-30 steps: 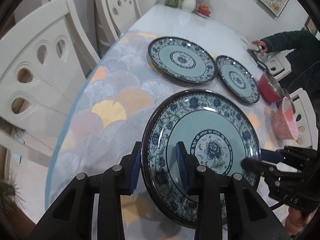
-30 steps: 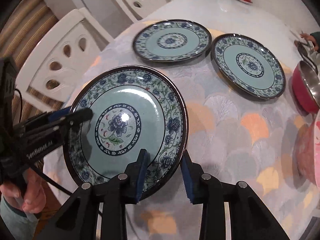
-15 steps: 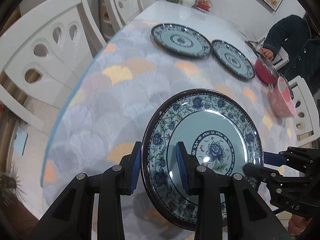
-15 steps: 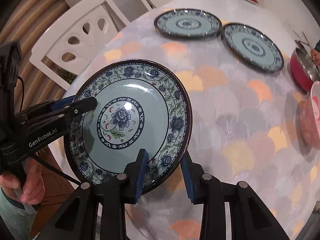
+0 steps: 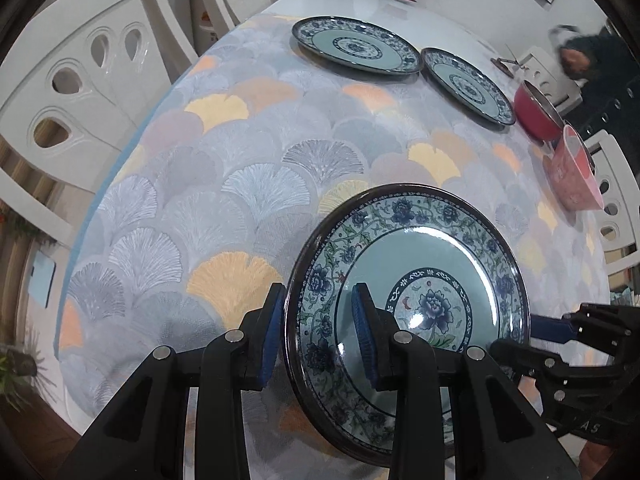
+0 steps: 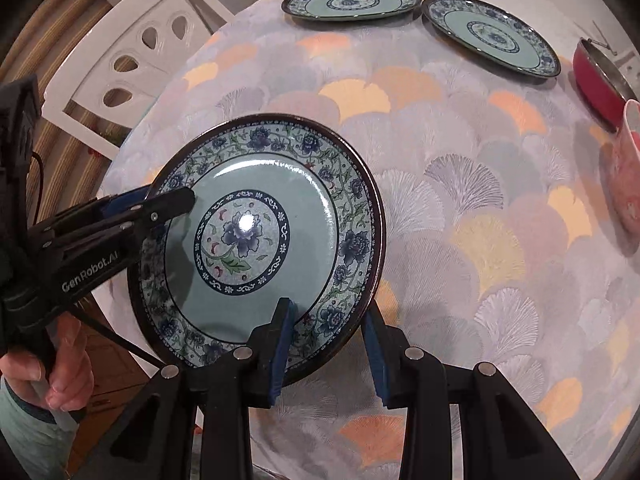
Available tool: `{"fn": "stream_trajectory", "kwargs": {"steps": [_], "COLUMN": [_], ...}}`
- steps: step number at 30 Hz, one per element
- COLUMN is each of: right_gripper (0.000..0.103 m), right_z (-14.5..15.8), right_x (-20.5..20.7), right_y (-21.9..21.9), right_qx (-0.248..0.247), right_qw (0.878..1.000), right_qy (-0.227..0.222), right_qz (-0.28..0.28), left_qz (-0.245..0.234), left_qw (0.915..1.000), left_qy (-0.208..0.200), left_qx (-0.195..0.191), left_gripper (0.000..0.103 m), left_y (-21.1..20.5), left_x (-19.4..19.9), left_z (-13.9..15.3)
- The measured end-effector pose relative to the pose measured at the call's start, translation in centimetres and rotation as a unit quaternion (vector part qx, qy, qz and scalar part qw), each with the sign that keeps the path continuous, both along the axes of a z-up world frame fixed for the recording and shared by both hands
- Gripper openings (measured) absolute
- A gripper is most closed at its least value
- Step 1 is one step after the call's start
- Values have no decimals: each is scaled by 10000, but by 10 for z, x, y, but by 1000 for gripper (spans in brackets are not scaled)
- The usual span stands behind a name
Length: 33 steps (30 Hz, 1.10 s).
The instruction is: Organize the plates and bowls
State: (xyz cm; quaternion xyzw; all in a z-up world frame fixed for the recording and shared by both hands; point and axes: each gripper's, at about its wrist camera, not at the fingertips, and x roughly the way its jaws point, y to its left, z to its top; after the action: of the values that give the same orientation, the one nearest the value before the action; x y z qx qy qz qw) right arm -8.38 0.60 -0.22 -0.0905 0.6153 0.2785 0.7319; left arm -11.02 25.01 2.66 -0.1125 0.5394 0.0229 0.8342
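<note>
Round table (image 5: 248, 184) with fan-pattern cloth, spread below and ahead of both grippers. White chairs (image 5: 92, 80) off to the left gripper's left. Held plate (image 5: 416, 280), blue floral rim, teal centre, tilted above the cloth, gripped from two sides. Left gripper (image 5: 320, 332) clamped on its left rim, one pad under, one on the face. Right gripper (image 6: 332, 344) clamped on the near-right rim the same way. Two matching plates (image 6: 352, 0) (image 6: 492, 34) lie flat, side by side, well ahead of both grippers. Red bowl (image 6: 600, 80) and pink bowl (image 6: 628, 176) far right of the right gripper, close together. Person's hand (image 6: 60, 376) on the left gripper's handle.
</note>
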Motion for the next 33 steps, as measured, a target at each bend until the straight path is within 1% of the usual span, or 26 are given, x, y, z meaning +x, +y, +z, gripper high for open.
{"fn": "stream_trajectory", "kwargs": {"steps": [3,6,11,16,22,23,25,26,27,28,29,30,31,33], "right_gripper": [34,34,34,34,35,36,46,53,55,55,55,55,55,55], "right_z": [-2,-1,18,44,77,80,86,88,91,92,92,90,88,82], "right_x": [1,3,12,32,65,71,83,92,100,108,116,122,130,145], "right_y": [3,0,-21,-28,-15,-13,-5,-3,0,0,4,8,11,15], "right_qx": [-26,-26,101,305,517,559,660,725,816,860,884,891,892,912], "right_qw": [10000,10000,9999,9988,9955,9949,9935,9926,9913,9908,9906,9904,9898,9887], "right_qy": [7,39,-15,-226,-671,-710,-774,-797,-828,-821,-795,-775,-749,-665], "right_qz": [49,46,-129,-324,-429,-443,-516,-558,-624,-644,-682,-723,-817,-991], "left_qz": [96,150,357,506,302,256,185,130,82,27,10,6,4,1], "left_qw": [9999,9999,9992,9976,9946,9943,9939,9936,9936,9939,9944,9943,9939,9943], "left_qy": [-50,-49,-154,-477,-976,-1022,-1082,-1111,-1112,-1084,-1051,-1060,-1104,-1062], "left_qx": [-66,-4,3,49,159,139,144,165,179,175,145,80,-11,-72], "left_gripper": [31,31,31,31,31,34,40,40,41,49,63,68,70,70], "left_y": [4,8,24,39,39,40,41,42,43,45,47,50,54,60], "left_x": [1,0,-2,9,44,53,68,76,83,93,102,112,123,150], "left_z": [2,4,17,45,86,91,98,100,101,102,102,101,100,94]}}
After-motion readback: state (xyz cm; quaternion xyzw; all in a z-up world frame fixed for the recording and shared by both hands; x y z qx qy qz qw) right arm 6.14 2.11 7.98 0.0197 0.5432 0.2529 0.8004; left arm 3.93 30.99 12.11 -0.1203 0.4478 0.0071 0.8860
